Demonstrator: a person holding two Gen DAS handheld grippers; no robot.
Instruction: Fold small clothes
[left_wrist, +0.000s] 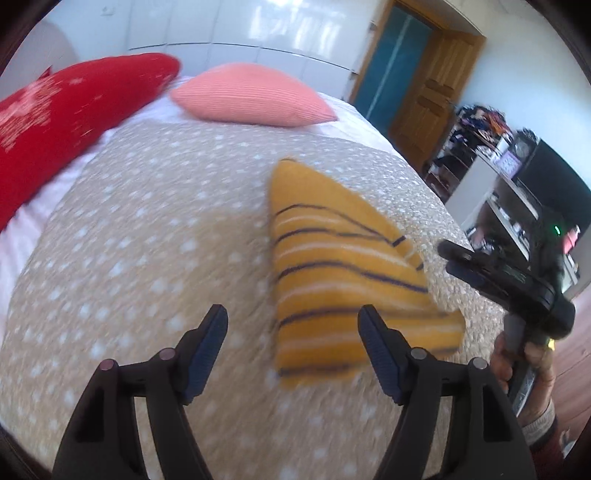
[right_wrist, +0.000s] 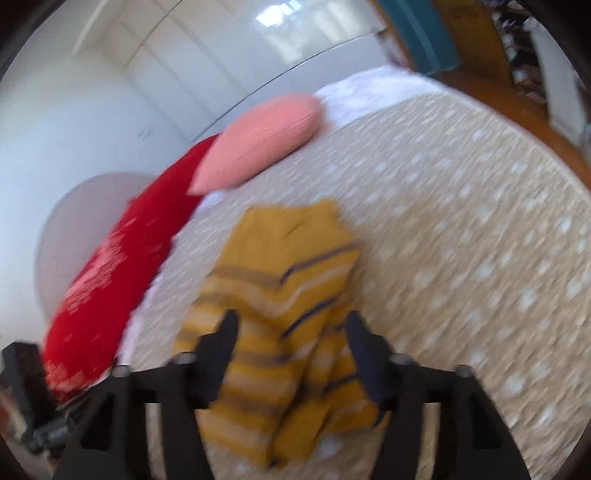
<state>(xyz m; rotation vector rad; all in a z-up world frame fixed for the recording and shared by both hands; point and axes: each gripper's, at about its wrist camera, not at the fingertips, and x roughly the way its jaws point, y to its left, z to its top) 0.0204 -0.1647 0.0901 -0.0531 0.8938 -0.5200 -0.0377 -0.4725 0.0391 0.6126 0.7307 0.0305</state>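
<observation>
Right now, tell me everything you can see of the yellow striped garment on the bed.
The yellow striped garment is a small mustard-yellow piece that looks knitted, crossed by thin dark and white stripes. It lies folded into a compact, roughly triangular bundle with layers overlapping, resting on the beige white-dotted bedspread, apart from the pink pillow and the red pillow. The open right hand-held gripper sits just over its near end; neither pad visibly presses on it. Blur hides finer detail.

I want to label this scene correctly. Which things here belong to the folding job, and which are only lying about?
Belong to the job:
- yellow striped garment, lying folded on the bedspread
- left gripper, open
- right gripper, open above the garment

Just lying about:
- red pillow
- pink cushion
- cluttered shelves
</observation>
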